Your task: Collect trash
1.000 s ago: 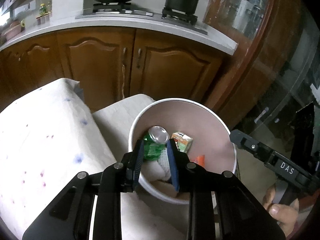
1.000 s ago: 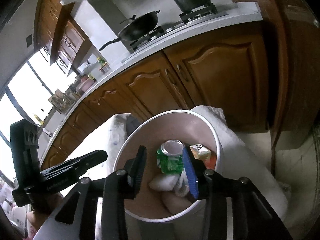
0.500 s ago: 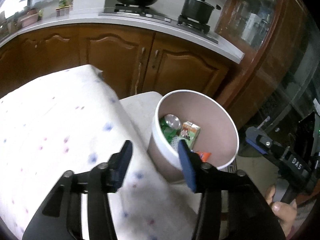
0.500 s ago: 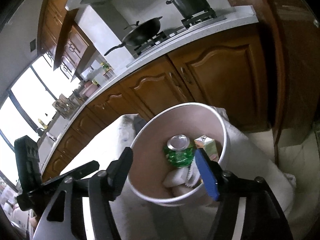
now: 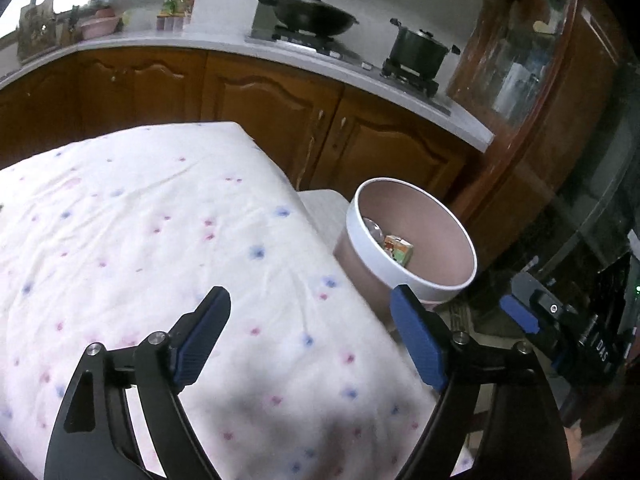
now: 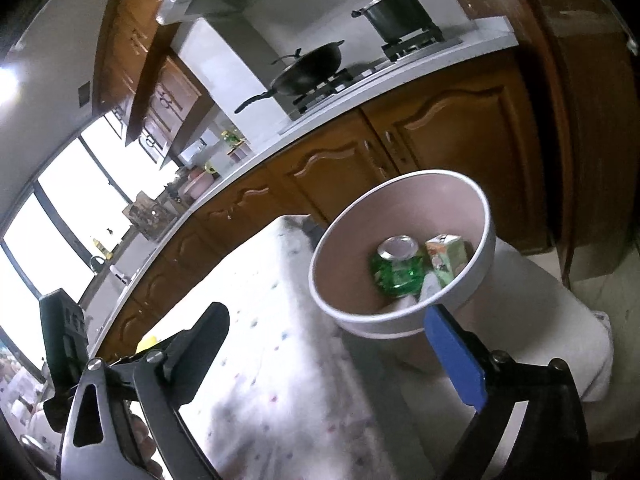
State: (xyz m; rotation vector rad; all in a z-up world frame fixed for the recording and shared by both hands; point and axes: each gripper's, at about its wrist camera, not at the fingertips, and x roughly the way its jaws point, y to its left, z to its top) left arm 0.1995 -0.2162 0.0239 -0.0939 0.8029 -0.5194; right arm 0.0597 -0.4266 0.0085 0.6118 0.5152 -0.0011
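While the trash bin [image 6: 400,264] stands beside the bench [image 5: 140,240], holding a green can [image 6: 396,268] and carton [image 6: 446,256], the left claw [image 5: 308,332] and right claw [image 6: 340,344], just opened, are shown spread and empty; a further item must next be sought.

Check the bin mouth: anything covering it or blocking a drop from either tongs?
Nothing visible. The bin has no lid; the green can and carton lie low inside. Both the left tongs and right tongs are open and empty over the floral cloth.
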